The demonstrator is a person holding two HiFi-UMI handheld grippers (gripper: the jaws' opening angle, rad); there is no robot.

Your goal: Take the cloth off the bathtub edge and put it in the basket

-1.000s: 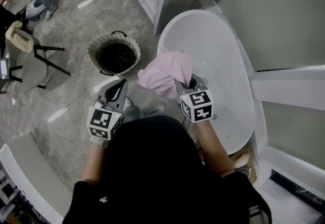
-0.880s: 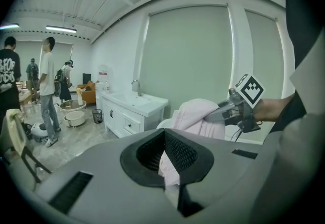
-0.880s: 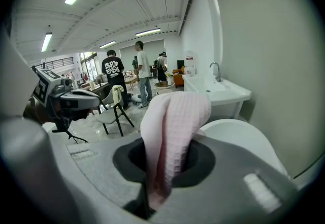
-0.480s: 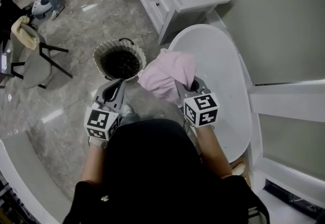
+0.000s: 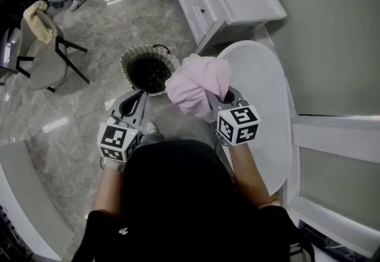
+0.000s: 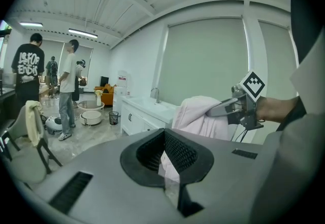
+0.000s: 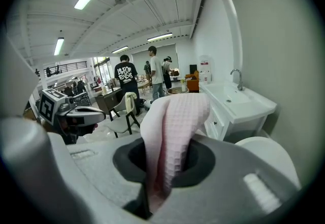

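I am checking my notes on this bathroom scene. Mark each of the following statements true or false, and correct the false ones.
1. The right gripper is closed on the pink cloth. True.
2. The cloth already lies in the basket. False: it hangs from the right gripper, lifted off the bathtub and not yet in the basket.
3. The basket stands on the floor beside the bathtub. True.
4. The left gripper grips the cloth too. False: it is apart from the cloth and holds nothing.
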